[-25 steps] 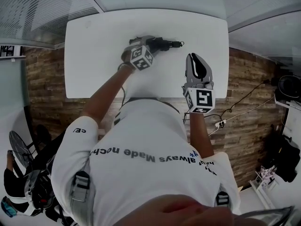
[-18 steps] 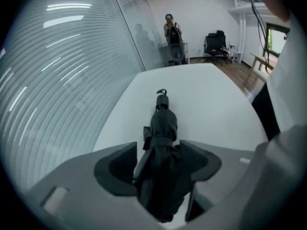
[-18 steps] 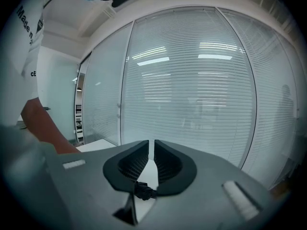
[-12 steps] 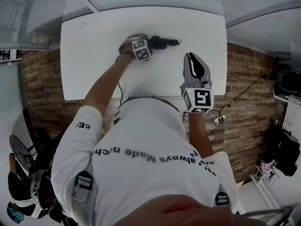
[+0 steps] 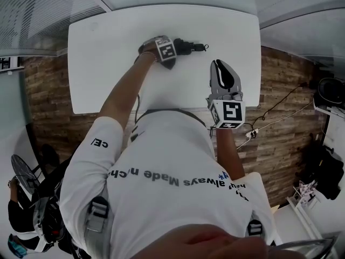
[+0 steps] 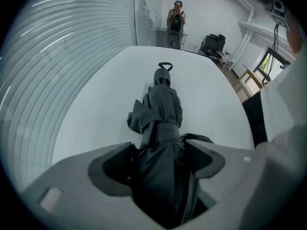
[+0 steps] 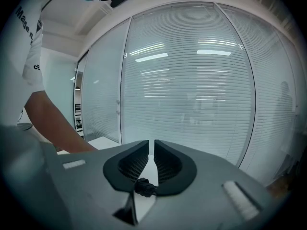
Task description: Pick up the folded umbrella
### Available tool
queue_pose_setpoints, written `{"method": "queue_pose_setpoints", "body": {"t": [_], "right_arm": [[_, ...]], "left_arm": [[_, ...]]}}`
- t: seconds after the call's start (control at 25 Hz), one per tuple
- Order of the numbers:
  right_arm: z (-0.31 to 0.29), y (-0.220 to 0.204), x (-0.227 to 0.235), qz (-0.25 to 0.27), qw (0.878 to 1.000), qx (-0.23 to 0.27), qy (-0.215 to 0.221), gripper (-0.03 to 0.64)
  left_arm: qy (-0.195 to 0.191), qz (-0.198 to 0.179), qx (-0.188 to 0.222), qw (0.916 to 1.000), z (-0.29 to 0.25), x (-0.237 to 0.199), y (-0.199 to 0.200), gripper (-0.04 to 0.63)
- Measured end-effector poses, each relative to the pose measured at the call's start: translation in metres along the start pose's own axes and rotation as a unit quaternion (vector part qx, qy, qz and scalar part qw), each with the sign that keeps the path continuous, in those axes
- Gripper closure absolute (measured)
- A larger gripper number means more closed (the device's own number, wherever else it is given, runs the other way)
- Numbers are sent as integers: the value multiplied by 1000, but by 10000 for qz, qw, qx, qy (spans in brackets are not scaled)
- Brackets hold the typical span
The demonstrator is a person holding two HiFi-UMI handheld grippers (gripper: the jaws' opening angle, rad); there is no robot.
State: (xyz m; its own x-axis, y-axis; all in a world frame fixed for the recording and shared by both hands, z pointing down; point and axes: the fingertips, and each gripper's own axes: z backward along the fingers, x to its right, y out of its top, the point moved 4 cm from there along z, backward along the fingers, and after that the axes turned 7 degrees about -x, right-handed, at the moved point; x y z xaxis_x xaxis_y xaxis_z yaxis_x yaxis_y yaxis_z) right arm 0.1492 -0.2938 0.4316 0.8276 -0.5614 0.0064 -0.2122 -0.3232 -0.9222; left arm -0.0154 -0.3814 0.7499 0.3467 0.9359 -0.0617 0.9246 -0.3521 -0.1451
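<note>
- Left gripper view: the left gripper (image 6: pixel 159 147) has just been opening its jaws wide, with the folded umbrella (image 6: pixel 162 107) between them, far out on the table (image 6: pixel 96 109).
- The right gripper (image 7: pixel 151 146) waits nearer, closed and empty.
- Likely next job: squeeze the umbrella, then lift.

A white bench (image 5: pixel 108 63) with rounded corners stands over a wood-plank floor (image 5: pixel 54 107), its top plain and matt. One thing lies on it: a dark grey folded umbrella (image 5: pixel 190 47), flat on the top, nearer the far edge than the near one and a little right of the middle as the head view shows it. It runs lengthwise along the bench. Its stubby handle (image 6: pixel 162 76) points away in the left gripper view and ends in a small loop (image 6: pixel 165 65) resting on the white surface. The cloth is bunched in loose folds, cinched by a strap (image 6: pixel 165 128) about halfway down its visible length.
</note>
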Motion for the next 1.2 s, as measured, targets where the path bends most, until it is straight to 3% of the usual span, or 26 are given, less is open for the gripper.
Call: {"method": "queue_pose_setpoints", "body": {"t": [0.2,0.48,0.64,0.76,0.92,1.04,1.2], "right_arm": [[-2,-4,0,-16,10000,-23,-13,583],[2,-11,6,-119,9999,-58,-101,584],[-1,-16,6,-172,9998,-87,-112,586],[11,-17,7,-208,9997,-71,-124,586],[8,-17,8,-205,9997,-33,-147,588],[3,-17,9,-205,9997,-37,-163,588],[16,-16,12,-149,9998,13,-159,588]], "left_arm": [[7,-765,-571,9954,-18,15,7,256],[-8,-744,-639,9952,-23,16,7,293],[274,-705,-537,9957,-23,14,4,336],[549,-378,-303,9973,-15,19,6,354],[733,590,497,9943,3,2,5,360],[911,1260,1251,9799,27,-15,5,360],[1244,1880,2091,9516,69,-12,12,360]]}}
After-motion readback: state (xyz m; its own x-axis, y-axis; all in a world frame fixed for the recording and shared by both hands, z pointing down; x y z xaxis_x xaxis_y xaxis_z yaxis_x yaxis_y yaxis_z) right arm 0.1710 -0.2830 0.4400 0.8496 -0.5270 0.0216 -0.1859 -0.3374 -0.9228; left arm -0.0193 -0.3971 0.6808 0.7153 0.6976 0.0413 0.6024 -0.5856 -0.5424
